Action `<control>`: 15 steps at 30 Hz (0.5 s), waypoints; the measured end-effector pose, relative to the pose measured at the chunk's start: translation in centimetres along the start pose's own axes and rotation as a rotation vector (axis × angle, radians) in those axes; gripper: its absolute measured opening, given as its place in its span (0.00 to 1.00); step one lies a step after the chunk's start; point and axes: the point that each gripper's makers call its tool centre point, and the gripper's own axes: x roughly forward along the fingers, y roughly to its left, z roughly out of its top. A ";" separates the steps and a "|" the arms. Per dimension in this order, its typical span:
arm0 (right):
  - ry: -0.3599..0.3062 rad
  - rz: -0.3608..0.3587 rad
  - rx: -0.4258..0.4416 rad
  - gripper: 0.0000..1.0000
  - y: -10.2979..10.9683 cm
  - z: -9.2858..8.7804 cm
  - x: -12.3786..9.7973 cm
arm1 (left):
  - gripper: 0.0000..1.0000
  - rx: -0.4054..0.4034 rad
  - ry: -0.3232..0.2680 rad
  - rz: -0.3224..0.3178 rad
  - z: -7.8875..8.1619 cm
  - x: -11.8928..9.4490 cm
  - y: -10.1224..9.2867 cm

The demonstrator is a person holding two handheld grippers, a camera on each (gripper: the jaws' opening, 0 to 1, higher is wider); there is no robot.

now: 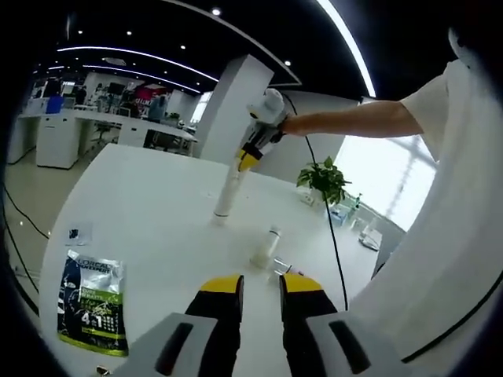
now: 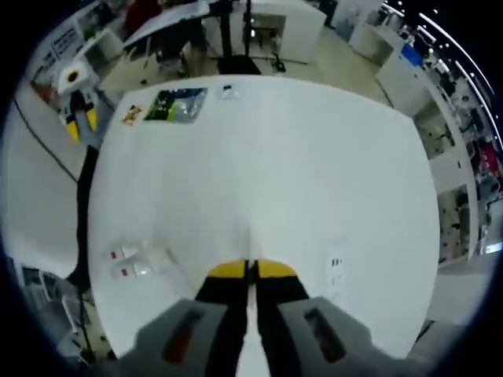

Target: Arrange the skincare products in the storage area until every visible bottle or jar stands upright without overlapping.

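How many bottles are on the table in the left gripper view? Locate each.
2: a tall white bottle at mid-table under the right claw, a small bottle nearer the left claw. More may be hidden.

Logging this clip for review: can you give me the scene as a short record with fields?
surface: white table
left claw: open, empty, over the near part of the table
right claw: closed on the top of the tall bottle
tall bottle: white, standing on the table
small bottle: nearer, apart from the tall bottle; hard to tell if upright or lying
pouch: green, flat near the table edge
plant: at the far edge
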 end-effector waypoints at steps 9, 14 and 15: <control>-0.022 -0.010 0.002 0.03 -0.5 0.0 0.0 | 0.19 0.011 0.020 -0.004 -0.2 0.6 -0.3; -0.029 -0.015 0.004 0.09 -0.6 0.0 -0.1 | 0.19 0.018 0.014 -0.003 0.0 0.7 -0.3; -0.033 -0.030 0.003 0.11 -0.8 0.0 -0.2 | 0.19 0.019 0.012 -0.002 0.0 0.7 -0.2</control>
